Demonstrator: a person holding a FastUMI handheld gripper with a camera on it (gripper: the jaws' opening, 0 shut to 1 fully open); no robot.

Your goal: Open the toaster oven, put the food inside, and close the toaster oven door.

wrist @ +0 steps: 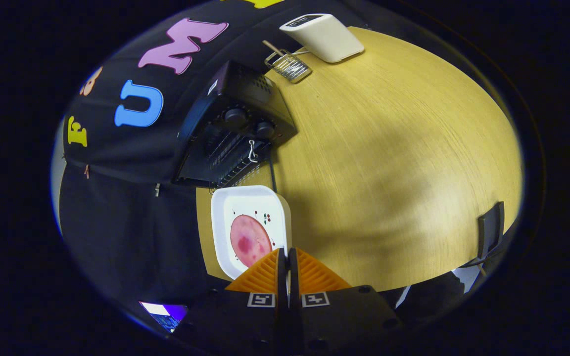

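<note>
My gripper (pixel 287 257) is shut on the rim of a white square dish (pixel 270 198), and a sliver of that rim shows between the fingers. A round pink slice of meat (pixel 249 241) lies in the dish. Just beyond the dish stands the black toaster oven (pixel 233 94) with two knobs (pixel 236 116) on its front. Its wire rack (pixel 225 153) shows through the front opening. A thin dark edge (pixel 272 175) running from the oven toward the dish looks like the folded-down door. The dish hangs close in front of that opening, above the wooden table (pixel 389 163).
A small wire rack with a wooden handle (pixel 289 65) lies on the table past the oven, and a white box-shaped appliance (pixel 324 37) stands beyond it. A black bracket (pixel 490 230) sits at the table's edge to the right. Black cloth wall runs behind the oven.
</note>
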